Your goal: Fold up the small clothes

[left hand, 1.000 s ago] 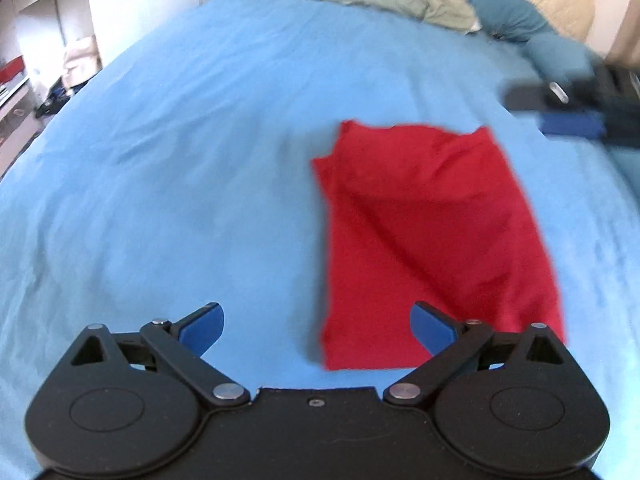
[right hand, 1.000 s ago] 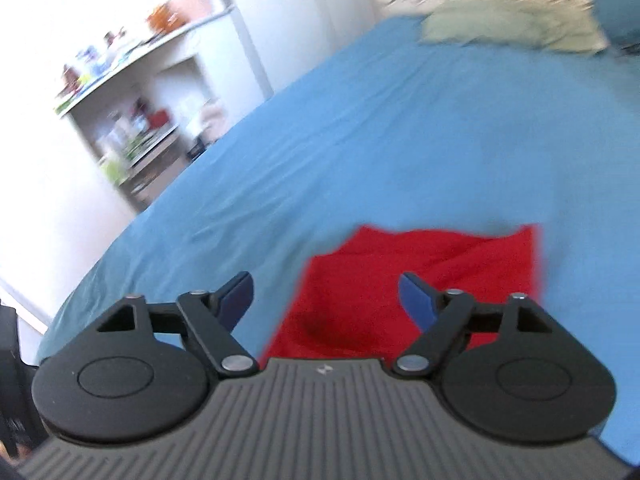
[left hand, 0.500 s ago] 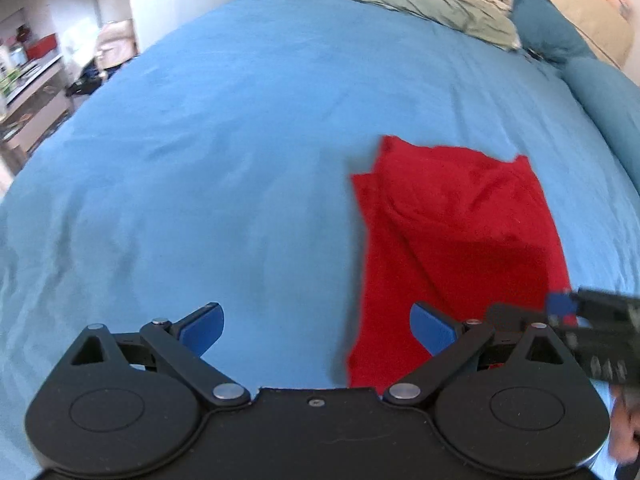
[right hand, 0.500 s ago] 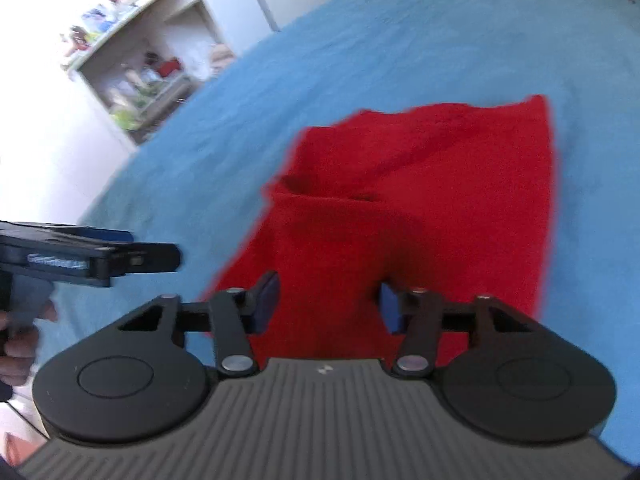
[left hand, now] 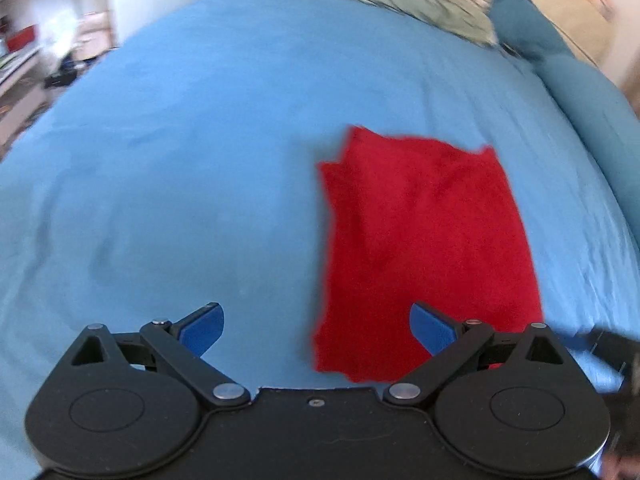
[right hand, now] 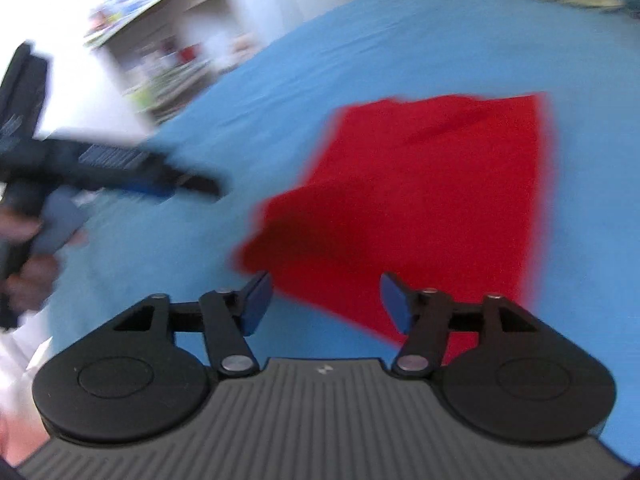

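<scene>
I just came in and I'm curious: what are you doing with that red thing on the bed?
A person holds tongs in each hand over a red cloth lying partly folded on the blue bed. Nothing is gripped yet. The right tongs are opening just above the cloth's near edge. The left tongs are open too, over the cloth's near left corner. It looks like they are about to pick up the edge for another fold.
</scene>
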A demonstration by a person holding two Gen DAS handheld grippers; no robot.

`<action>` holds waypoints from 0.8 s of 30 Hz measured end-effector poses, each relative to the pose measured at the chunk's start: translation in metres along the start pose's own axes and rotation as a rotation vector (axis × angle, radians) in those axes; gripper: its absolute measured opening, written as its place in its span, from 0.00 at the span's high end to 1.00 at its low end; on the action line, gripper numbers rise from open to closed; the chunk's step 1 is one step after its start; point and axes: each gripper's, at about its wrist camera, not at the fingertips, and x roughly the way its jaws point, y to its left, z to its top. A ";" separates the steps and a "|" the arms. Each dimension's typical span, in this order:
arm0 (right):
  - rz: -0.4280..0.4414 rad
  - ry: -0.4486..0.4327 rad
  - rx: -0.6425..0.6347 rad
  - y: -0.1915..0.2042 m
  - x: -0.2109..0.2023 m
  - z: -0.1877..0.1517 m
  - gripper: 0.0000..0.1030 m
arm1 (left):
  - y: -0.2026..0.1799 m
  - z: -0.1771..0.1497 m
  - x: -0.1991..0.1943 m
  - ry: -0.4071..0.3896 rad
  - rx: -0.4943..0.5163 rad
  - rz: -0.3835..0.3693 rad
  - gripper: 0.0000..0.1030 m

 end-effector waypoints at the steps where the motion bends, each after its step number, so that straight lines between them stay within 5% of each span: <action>1: -0.053 -0.001 0.010 -0.011 -0.002 -0.001 0.21 | -0.006 -0.001 0.006 0.005 0.017 -0.002 0.04; 7: -0.215 0.095 0.050 -0.063 0.025 -0.026 0.21 | -0.011 -0.010 0.046 0.030 0.032 0.130 0.12; 9: -0.208 0.122 0.049 -0.079 0.022 -0.039 0.21 | -0.002 -0.014 0.057 0.051 0.033 0.205 0.12; 15: -0.191 0.126 0.058 -0.082 0.005 -0.028 0.20 | 0.006 -0.013 0.052 0.096 0.063 0.271 0.17; 19: -0.110 0.086 0.097 -0.085 -0.009 0.010 0.00 | 0.007 0.003 0.024 0.036 0.044 0.112 0.00; 24: -0.029 0.070 0.176 -0.106 0.008 0.053 0.00 | -0.006 0.038 0.045 0.031 0.066 -0.040 0.00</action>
